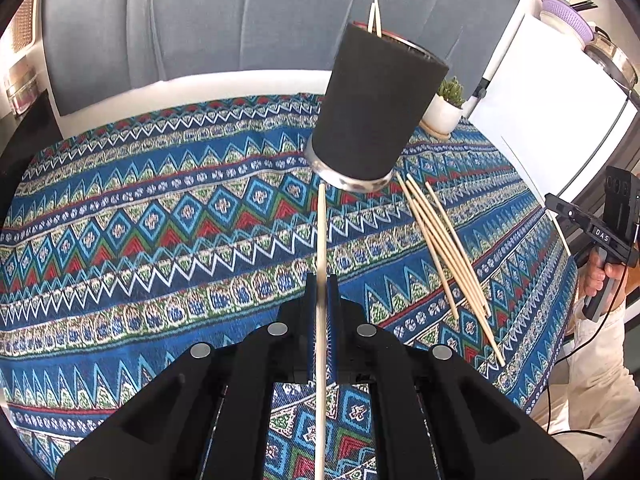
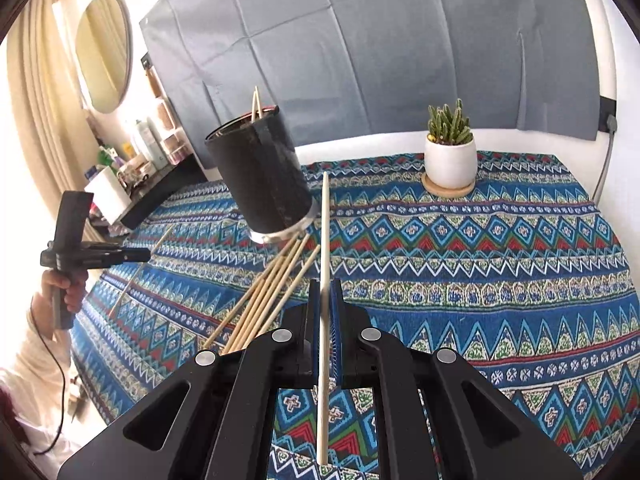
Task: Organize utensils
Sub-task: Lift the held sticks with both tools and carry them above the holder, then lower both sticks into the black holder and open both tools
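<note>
- 2 chopsticks upright in my black holder (image 1: 368,108), 1 holder total
- 5 loose chopsticks (image 1: 448,248) on cloth, approx
- 1 chopstick per gripper, so 2 held
- 1 cactus pot (image 2: 450,160)

The left wrist view is taken from just behind the left gripper (image 1: 321,288), angled down across the counter (image 1: 120,208) toward the black cup (image 1: 372,112), seen close and from its left. The right wrist view is taken likewise from behind the right gripper (image 2: 325,296), with the same black cup (image 2: 260,176) seen from its right. The cup, the loose sticks (image 1: 448,248) beside it and the potted plant (image 2: 450,152) behind it are shared.
</note>
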